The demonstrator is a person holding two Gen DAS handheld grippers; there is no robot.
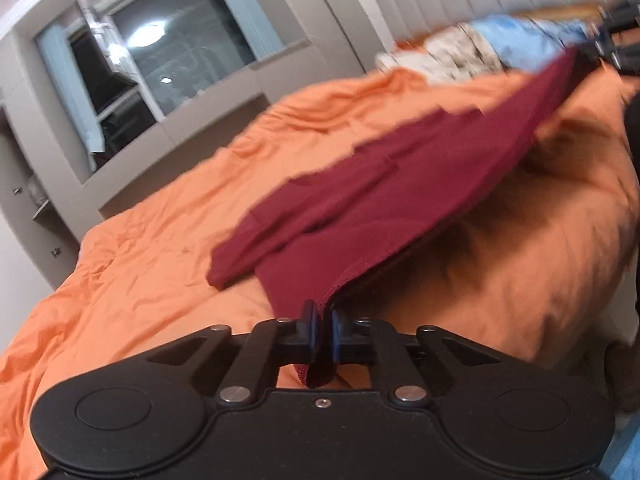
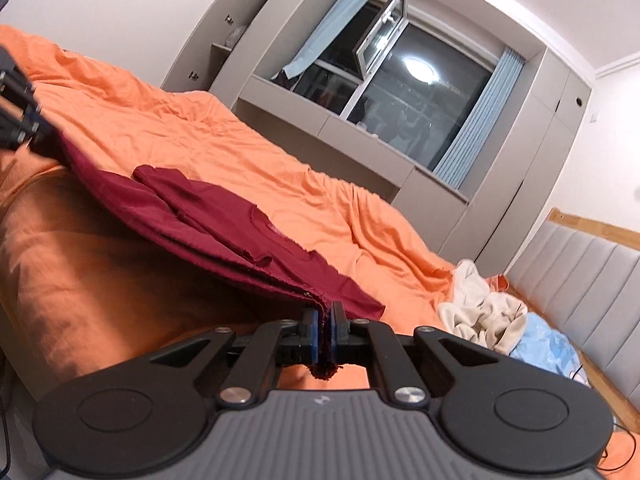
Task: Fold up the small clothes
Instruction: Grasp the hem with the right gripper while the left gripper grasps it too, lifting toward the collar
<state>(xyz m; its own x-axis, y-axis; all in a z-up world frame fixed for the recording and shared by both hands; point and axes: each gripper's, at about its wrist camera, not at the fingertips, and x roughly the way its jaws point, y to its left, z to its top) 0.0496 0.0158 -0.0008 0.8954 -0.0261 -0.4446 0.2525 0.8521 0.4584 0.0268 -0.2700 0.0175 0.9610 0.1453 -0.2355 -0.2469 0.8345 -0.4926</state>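
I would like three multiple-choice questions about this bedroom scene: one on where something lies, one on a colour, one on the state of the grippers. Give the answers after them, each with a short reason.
1. Where does the cream cloth lie?
A. on the window sill
B. on the bed near the padded headboard
C. between the left gripper's fingers

2. What colour is the garment that both grippers hold?
A. dark red
B. light blue
C. white

3. How do the left gripper and the right gripper stand?
A. both wide open above the garment
B. only the right one shut
C. both shut on an edge of the garment

Answers:
1. B: it lies crumpled on the orange cover, beside the grey headboard.
2. A: the cloth is dark red in both views.
3. C: red fabric is pinched between each pair of fingers.
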